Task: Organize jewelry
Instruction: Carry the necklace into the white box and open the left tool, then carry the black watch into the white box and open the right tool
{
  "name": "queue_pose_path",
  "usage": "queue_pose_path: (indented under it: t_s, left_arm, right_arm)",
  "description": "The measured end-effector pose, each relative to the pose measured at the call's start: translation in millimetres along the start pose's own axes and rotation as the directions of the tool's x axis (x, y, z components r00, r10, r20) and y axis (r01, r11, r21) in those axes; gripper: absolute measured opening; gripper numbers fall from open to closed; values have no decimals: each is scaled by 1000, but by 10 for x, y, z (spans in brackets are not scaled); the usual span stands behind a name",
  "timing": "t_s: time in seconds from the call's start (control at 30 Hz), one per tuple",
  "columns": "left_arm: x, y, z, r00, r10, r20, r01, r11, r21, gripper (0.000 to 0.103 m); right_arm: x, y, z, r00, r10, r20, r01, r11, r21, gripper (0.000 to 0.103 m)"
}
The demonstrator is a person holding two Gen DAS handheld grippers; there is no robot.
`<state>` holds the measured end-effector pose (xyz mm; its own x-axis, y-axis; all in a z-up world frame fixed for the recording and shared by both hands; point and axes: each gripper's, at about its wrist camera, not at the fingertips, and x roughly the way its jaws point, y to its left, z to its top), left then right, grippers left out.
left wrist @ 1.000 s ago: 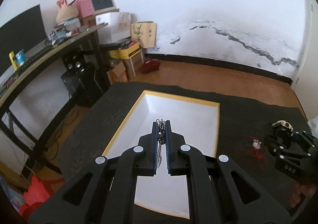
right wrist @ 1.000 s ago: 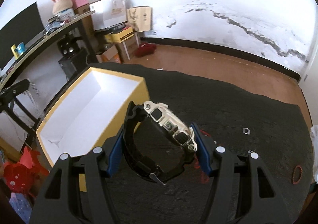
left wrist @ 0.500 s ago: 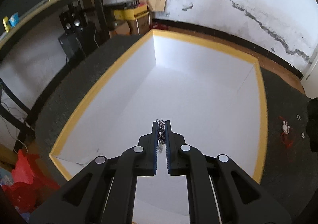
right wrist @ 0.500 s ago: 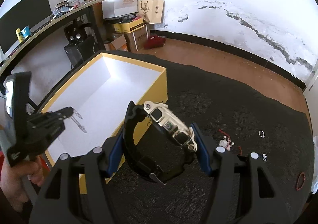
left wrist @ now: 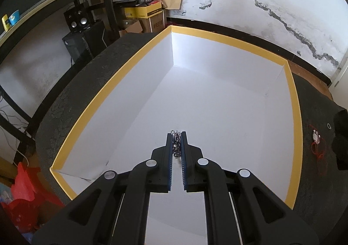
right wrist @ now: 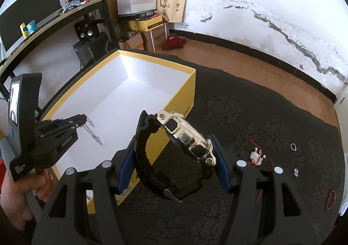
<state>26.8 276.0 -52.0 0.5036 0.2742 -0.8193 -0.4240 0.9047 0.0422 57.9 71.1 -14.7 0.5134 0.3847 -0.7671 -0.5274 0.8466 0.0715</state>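
Observation:
My left gripper (left wrist: 176, 136) is shut on a thin silver chain (left wrist: 175, 144) and holds it low inside the yellow-rimmed white box (left wrist: 294, 114). In the right wrist view the left gripper (right wrist: 83, 117) has the chain (right wrist: 92, 130) hanging down onto the box floor. My right gripper (right wrist: 174, 147) is shut on a black-strapped silver watch (right wrist: 184, 136), held above the dark cloth just right of the box (right wrist: 180, 101).
On the dark cloth right of the box lie a red-string charm (right wrist: 257, 155), a small ring (right wrist: 293, 147), an earring (right wrist: 296, 171) and a red bracelet (right wrist: 330, 199). A cluttered desk (right wrist: 65, 14) and cardboard boxes (right wrist: 150, 29) stand behind.
My left gripper has moved forward and down into the box with the chain. My right gripper has carried the watch a little closer to the box.

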Motion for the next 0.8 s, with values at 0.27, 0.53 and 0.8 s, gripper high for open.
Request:
queue_pose_path:
  t_s: [0.27,0.53,0.8]
  left_arm:
    - [-28,-1,-7,1000,5,8,-5,1000,-19,12]
    - [-244,-32,-59,998,2,62,-1,1000,-17,89]
    - [-372,20,-154,998,-17,61,19,999,-31,89]
  right_arm:
    - [-23,-49,8,1000,-2,9,2,1000,7,62]
    - [-35,-34,4,1000,7,13,-7,1000,-3,62]
    - [17,142,83,1000,22,-6,-23,999,-35,62]
